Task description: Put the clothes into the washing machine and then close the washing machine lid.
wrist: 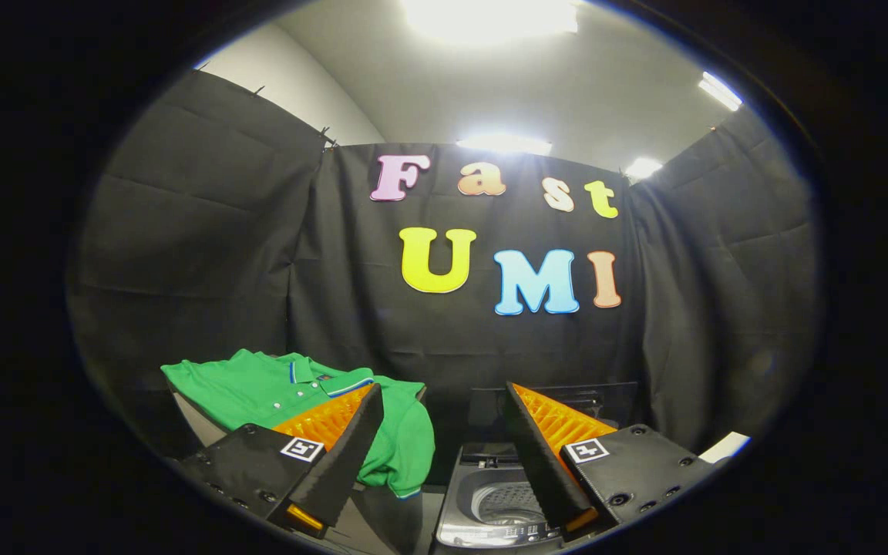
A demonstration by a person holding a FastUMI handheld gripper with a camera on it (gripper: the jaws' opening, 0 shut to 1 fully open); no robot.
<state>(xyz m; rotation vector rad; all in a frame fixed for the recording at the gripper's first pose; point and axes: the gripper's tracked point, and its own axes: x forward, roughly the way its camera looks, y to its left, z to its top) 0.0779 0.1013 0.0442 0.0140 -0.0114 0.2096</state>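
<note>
A green polo shirt (274, 389) with a striped collar lies draped over a raised surface, behind and partly hidden by my left finger (336, 455); one sleeve hangs down past the edge. A small grey top-load washing machine (490, 505) stands below, beside my right finger (544, 455), its lid (560, 401) up and its drum showing. My gripper (440, 401) is open and holds nothing; it hovers above both, apart from them.
Black cloth walls close the booth at the back and on both sides. The shirt rests on a pale box or stand (201, 424). A white edge (725, 445) shows beyond the right finger.
</note>
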